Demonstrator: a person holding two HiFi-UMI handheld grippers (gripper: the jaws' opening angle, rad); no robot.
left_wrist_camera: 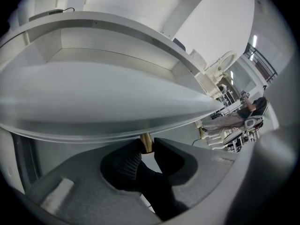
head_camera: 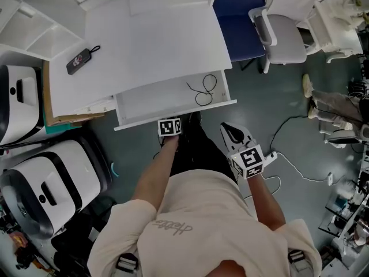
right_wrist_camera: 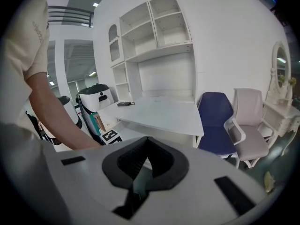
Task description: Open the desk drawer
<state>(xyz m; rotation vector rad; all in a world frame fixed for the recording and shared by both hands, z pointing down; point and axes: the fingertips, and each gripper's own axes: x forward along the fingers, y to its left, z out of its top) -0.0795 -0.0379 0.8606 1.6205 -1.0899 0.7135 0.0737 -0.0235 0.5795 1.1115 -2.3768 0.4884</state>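
— Where is the drawer?
— The shallow white desk drawer (head_camera: 155, 100) stands pulled out from under the white desktop (head_camera: 155, 33), straight in front of me.

— And your left tongs?
— My left gripper (left_wrist_camera: 146, 146) sits under the middle of the drawer's front panel. Its jaws are clamped on the small brass knob (left_wrist_camera: 146, 141) that hangs there.

— The right ones?
— My right gripper (right_wrist_camera: 147, 142) hangs clear of the drawer, off its right front corner and nearer to me. Its jaws are pressed together with nothing between them.

— What lies in the drawer?
— A thin black cable (head_camera: 203, 89), looped at the drawer's right end.

— And around it?
— Beyond the drawer's left end, on the desktop, lies a small black gadget with a cord loop (head_camera: 78, 61). Past the drawer's right end stand a blue padded chair (head_camera: 239, 16) and a pale grey armchair (head_camera: 285, 36). Left of the drawer a brown cardboard sheet (head_camera: 46, 97) leans, with two white machines with black fronts (head_camera: 52, 183) beside it.
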